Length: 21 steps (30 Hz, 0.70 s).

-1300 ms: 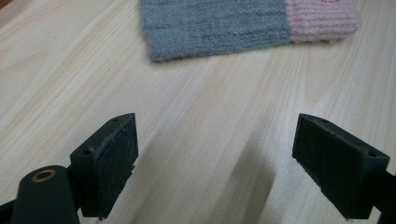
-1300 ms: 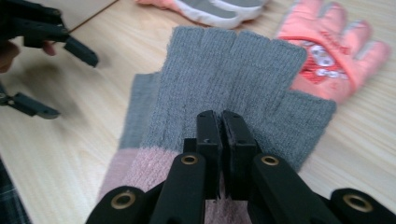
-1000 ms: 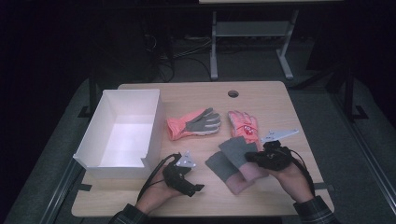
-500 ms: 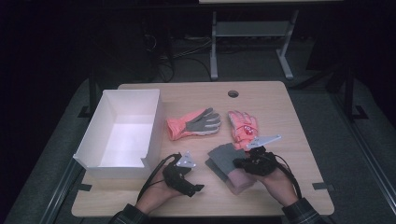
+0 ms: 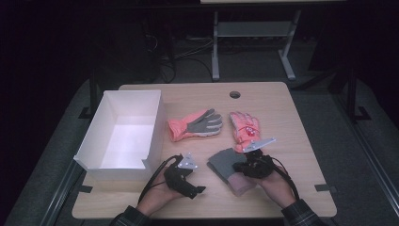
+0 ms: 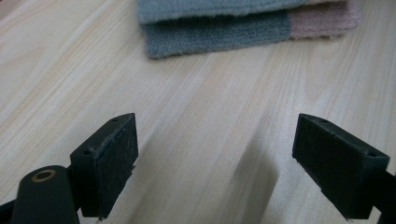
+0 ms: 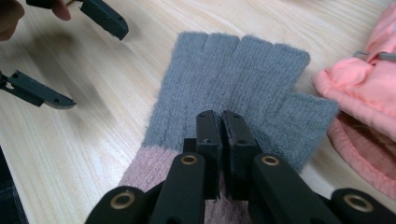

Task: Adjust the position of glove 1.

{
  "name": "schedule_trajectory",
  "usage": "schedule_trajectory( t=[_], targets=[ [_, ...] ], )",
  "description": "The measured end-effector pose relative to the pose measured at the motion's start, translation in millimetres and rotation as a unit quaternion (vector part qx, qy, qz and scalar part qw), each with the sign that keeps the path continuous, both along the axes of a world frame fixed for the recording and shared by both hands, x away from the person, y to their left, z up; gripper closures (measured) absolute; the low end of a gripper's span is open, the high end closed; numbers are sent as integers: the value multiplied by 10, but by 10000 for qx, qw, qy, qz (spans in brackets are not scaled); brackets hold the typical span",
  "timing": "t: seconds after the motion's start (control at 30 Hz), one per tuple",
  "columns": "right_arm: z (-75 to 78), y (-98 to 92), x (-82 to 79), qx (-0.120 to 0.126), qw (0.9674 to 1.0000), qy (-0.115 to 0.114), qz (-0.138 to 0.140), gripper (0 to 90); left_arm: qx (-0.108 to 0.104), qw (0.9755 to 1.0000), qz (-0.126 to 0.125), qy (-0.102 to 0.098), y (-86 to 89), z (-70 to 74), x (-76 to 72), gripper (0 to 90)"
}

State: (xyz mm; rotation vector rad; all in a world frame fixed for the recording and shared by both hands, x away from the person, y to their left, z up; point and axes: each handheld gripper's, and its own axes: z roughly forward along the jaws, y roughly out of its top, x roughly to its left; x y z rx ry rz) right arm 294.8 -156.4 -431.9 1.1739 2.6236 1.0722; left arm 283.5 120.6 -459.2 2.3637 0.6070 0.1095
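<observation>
- Pale wood makes up the table (image 5: pixel 291 122), the biggest thing here, with a round cable hole (image 5: pixel 235 94) near its far edge.
- A white open box (image 5: pixel 123 134) sits on the left half of the table, nothing visible inside it.
- A salmon-pink ski glove with a grey palm (image 5: pixel 195 124) lies just right of the box; its partner, the pink ski glove lying back-up (image 5: pixel 244 128), is farther right, the two near but apart.
- The grey and dusty-pink knit gloves (image 5: pixel 231 167) lie stacked near the front edge, right of centre, grey fingers pointing far and left, pink cuffs toward the person. The pink ski glove's cuff is just beside them, perhaps touching.
- The right gripper (image 7: pixel 219 119) has moved left and down over the last second and now rests on the top knit glove, close to where grey meets pink. Its jaws are pressed together with a little of the knit apparently caught between the tips; I judge a pinch has just been taken, so lifting toward the box looks like the likely next step.
- The left gripper (image 5: pixel 196 190) has stayed put on the near edge, left of the knit gloves, jaws spread wide over bare wood with nothing between them.
</observation>
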Motion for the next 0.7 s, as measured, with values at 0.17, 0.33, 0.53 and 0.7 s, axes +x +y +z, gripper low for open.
schedule_trajectory(
  t=[0.17, 0.33, 0.53, 0.7],
  targets=[
    [-59, 44, 21, -100, 9999, -5, 137, 855, -2, 10000, -2, 2, -14, -6, -9, 138],
    [-50, 16, 16, -40, 9998, -99, 174, 700, -5, 10000, -22, 9, -16, -1, -13, 139],
    [108, -216, -31, 156, 9990, -409, 2, 738, -215, 9997, 103, 87, 9, 40, -15, 247],
    [104, -484, -27, 40, 9985, -531, -161, 900, -343, 9993, -38, 168, 18, 119, -23, 608]
  ],
)
